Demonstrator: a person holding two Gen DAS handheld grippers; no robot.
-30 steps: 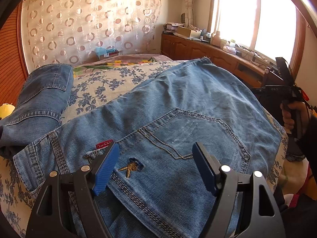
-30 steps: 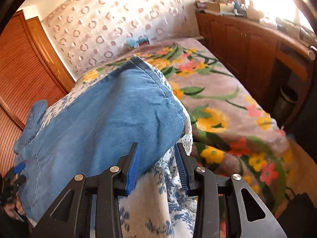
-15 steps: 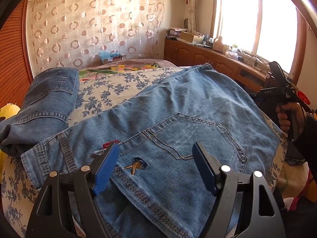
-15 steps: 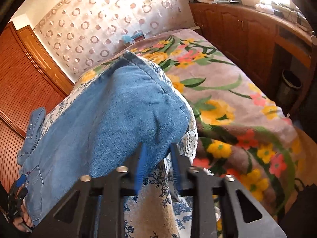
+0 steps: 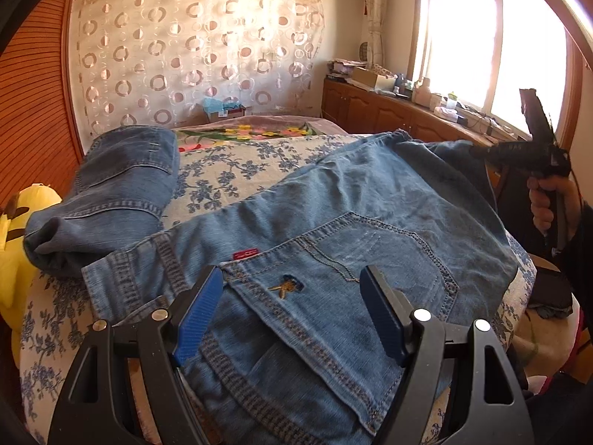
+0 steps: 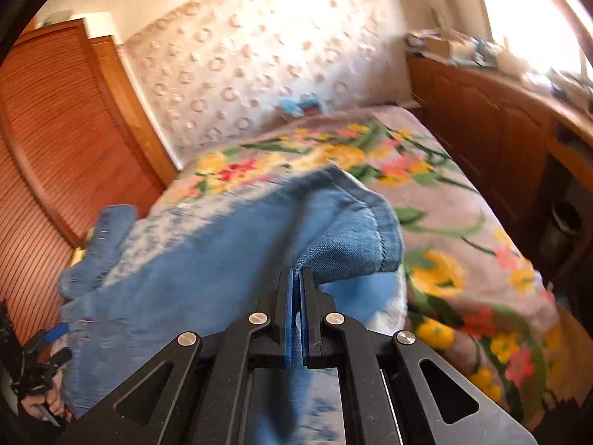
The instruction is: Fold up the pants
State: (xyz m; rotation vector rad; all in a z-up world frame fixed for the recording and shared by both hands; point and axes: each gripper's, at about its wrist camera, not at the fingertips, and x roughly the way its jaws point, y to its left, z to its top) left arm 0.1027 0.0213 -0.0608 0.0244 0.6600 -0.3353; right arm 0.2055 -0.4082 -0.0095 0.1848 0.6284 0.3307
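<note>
Two grippers were at work: my right gripper (image 6: 295,285) had its blue pads clamped on the hemmed leg end of the faded blue denim jeans (image 5: 333,230), while my left gripper (image 5: 289,311) hung wide, holding nothing, above the waistband and back pocket. I judged the denim heavy and limp but grippy, best pinched at hems and waistband. The jeans lay across a blue-flowered bedspread (image 5: 237,170); a second folded denim pair (image 5: 122,185) sat far left, wooden cabinets (image 5: 370,111) right under the window.
</note>
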